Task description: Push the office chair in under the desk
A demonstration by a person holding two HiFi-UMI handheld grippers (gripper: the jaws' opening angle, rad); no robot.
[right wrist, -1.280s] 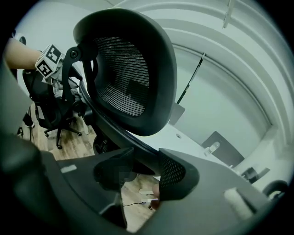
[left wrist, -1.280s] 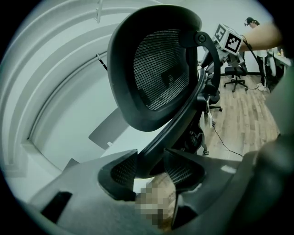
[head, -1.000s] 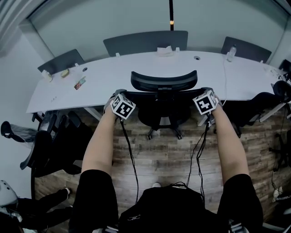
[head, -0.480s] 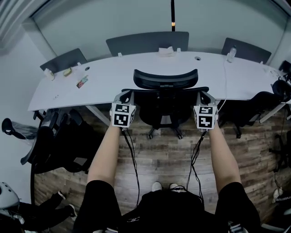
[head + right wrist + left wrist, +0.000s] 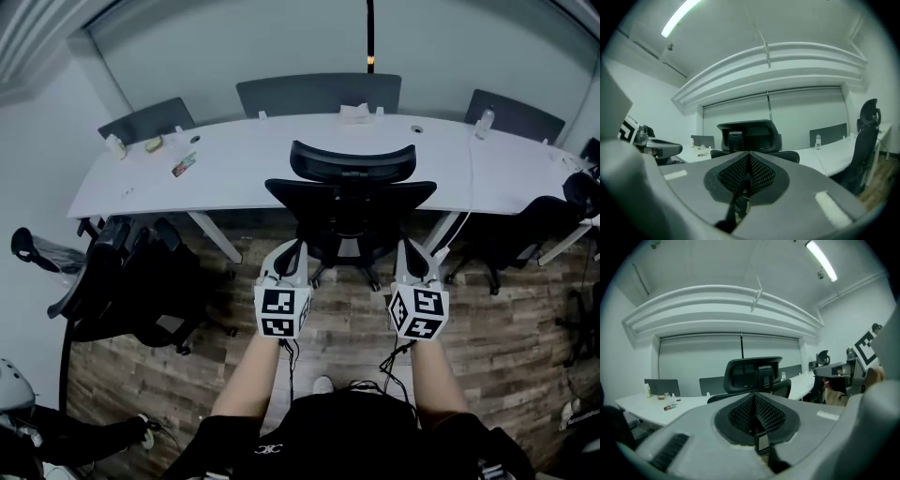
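The black office chair [image 5: 352, 202] stands with its seat tucked under the white curved desk [image 5: 244, 159], backrest and headrest facing me. My left gripper [image 5: 292, 247] and right gripper [image 5: 406, 246] hover over the wooden floor, short of the chair and apart from it. Both point level at it. Both pairs of jaws have just been closing and are now shut, with nothing between them. In the left gripper view the left gripper [image 5: 754, 398] is shut in front of the chair [image 5: 752, 373]. The right gripper view shows the right gripper [image 5: 749, 158] shut before the chair [image 5: 749, 135].
Black chairs crowd the left [image 5: 122, 277] and the right [image 5: 525, 225] of the desk. Grey chairs [image 5: 319, 94] line its far side. A bottle [image 5: 484, 119] and small items [image 5: 184, 166] lie on the desktop. Cables hang from both grippers toward me.
Both grippers have drawn back from the chair's sides toward me and rolled, so their marker cubes now face up. The chair stays at the desk.
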